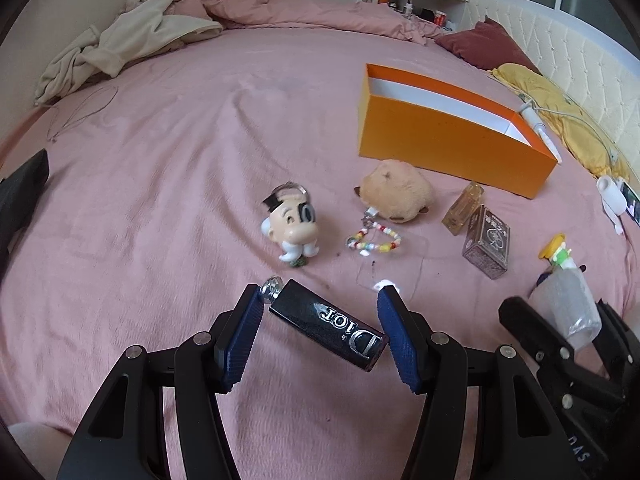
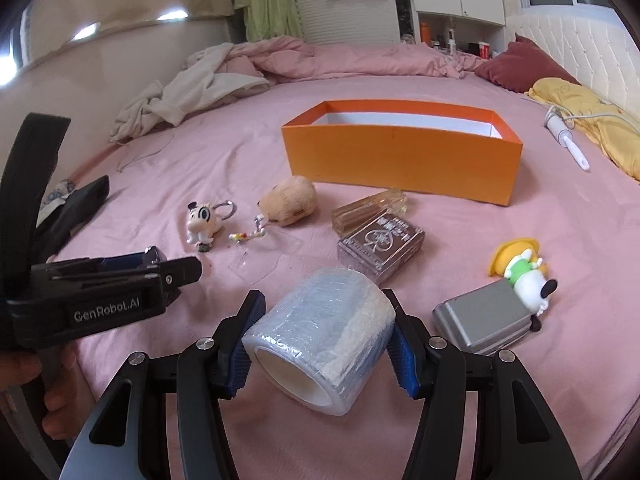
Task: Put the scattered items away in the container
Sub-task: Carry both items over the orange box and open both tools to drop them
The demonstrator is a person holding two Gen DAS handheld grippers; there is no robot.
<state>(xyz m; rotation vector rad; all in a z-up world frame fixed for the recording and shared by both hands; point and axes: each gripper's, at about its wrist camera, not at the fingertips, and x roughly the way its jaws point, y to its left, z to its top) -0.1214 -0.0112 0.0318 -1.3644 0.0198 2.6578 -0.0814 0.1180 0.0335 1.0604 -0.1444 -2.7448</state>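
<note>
Up close, the left gripper (image 1: 320,312) had a glossy black lipstick case (image 1: 328,324) lying slantwise between its blue ribbed pads (image 1: 244,332); the case bore silver "Dior" lettering and a small silver knob at its far end. One end pressed against the left pad and the other met the right pad, so the jaws stood at a middling spread, closed on the case above the pink bedsheet (image 1: 160,200).

The right gripper (image 2: 320,320) clasped a roll of clear film (image 2: 320,336), a squat cylinder wrapped in cloudy, crinkled plastic with a white core facing the camera. Its pads touched the roll on both sides, the jaws spread fairly wide around it.

The orange box (image 2: 400,160) sat on the bed beyond the clutter, open-topped, with white inner walls and nothing visible inside. Just in front of it lay a tan plush toy (image 2: 290,200) with a beaded charm strand (image 1: 372,240) trailing from it, and beside that a cartoon-head keychain (image 1: 292,228) with a metal ring. A small amber bottle (image 2: 368,208) lay touching a clear box of playing cards (image 2: 380,244). Nearer the right gripper lay a grey case (image 2: 484,320) touching a dog figurine (image 2: 524,272) in a yellow hat and green top.
</note>
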